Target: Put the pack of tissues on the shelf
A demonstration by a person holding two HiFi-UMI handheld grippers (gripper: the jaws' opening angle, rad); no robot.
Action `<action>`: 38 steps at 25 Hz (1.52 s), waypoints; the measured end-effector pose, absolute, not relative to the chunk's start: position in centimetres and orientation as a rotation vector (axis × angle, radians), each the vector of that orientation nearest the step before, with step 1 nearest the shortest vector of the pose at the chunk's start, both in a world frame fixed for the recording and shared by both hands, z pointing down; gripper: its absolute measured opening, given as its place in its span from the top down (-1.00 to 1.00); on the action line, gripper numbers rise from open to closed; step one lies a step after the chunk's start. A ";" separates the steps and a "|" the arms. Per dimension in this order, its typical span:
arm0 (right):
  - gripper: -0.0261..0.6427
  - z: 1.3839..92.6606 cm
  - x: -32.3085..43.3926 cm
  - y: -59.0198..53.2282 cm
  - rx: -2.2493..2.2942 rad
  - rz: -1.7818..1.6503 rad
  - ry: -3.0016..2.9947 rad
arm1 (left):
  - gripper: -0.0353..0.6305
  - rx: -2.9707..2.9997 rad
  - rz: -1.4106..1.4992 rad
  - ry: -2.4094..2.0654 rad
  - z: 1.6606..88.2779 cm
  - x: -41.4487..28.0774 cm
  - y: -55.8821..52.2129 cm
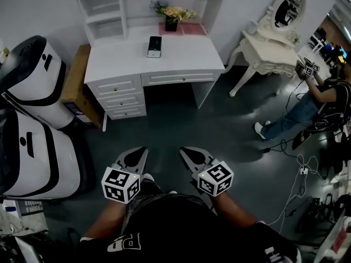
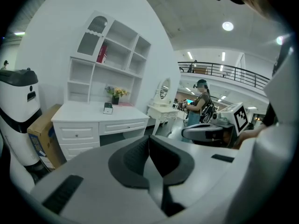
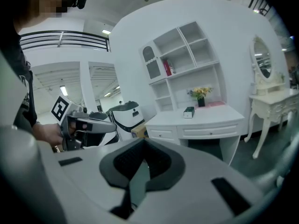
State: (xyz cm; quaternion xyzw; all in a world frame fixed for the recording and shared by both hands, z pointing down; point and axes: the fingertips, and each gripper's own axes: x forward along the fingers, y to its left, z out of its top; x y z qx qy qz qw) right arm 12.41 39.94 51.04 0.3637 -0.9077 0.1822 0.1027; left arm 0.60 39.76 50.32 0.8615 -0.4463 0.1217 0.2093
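Resting on desk [image 1: 181,53], dark boxy tissue pack [image 1: 154,46]; left tongs [image 1: 141,152], right tongs [image 1: 185,152] together, empty.

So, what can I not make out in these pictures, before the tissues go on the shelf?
1. Pack of tissues on the desk: too small in all views; its print is unreadable.
2. Shelf: the head view's top edge cuts off its upper compartments.
3. Red thing on the shelf: too small in both gripper views to identify.
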 end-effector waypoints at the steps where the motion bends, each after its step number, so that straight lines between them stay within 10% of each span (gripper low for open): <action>1: 0.89 51.0 12.0 39.1 1.073 0.538 -2.677 | 0.85 2.396 0.335 -1.240 50.3 0.2 38.9; 38: 0.89 51.7 2.9 26.8 1.116 0.580 -2.585 | 0.85 2.367 0.313 -1.176 51.6 -9.3 26.5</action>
